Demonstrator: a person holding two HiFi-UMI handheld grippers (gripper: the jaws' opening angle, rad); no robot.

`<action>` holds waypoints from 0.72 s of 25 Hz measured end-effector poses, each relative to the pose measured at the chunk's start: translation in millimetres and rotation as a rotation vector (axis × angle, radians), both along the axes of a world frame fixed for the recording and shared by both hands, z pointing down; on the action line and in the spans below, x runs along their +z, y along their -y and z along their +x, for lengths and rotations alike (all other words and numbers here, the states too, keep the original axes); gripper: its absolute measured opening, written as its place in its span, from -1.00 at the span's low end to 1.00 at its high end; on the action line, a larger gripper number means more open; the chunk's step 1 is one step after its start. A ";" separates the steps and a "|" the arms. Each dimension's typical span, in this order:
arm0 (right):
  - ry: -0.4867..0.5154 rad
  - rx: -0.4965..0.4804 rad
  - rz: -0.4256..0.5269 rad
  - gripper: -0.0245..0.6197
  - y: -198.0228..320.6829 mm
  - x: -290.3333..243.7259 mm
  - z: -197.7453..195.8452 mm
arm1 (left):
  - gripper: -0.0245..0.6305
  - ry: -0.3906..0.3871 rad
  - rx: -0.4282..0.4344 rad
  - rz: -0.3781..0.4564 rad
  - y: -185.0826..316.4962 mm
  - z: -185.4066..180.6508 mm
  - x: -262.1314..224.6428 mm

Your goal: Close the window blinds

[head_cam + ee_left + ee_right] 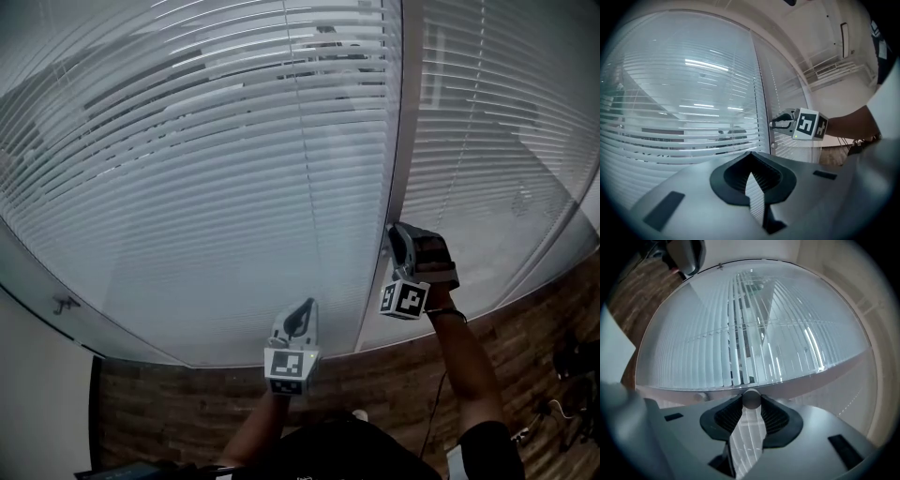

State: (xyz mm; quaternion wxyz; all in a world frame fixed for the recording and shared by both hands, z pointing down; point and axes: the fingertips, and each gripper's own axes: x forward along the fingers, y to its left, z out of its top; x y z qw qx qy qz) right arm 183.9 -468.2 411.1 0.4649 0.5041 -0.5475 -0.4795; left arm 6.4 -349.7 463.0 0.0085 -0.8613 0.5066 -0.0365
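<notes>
My right gripper [751,402] has its fingers pinching the grey round-ended blind wand [751,398] beside the upright window frame [405,141]. My left gripper [751,160] has its fingers closed and empty. The white blind slats [206,169] run side to side.

Office-like interior: glass partition walls [37,272], slatted blinds [234,169], wood-plank floor [187,412].

At the mullion [398,141], the round knob [751,398] is blurred, its mount hidden behind the right gripper [401,244]; floor clutter [574,361] right of the mullion is indistinct.
</notes>
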 end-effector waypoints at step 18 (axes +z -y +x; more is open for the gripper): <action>0.668 -0.026 -0.038 -0.51 -11.6 -7.3 -3.6 | -0.94 -0.024 0.013 -0.007 -4.9 1.1 1.5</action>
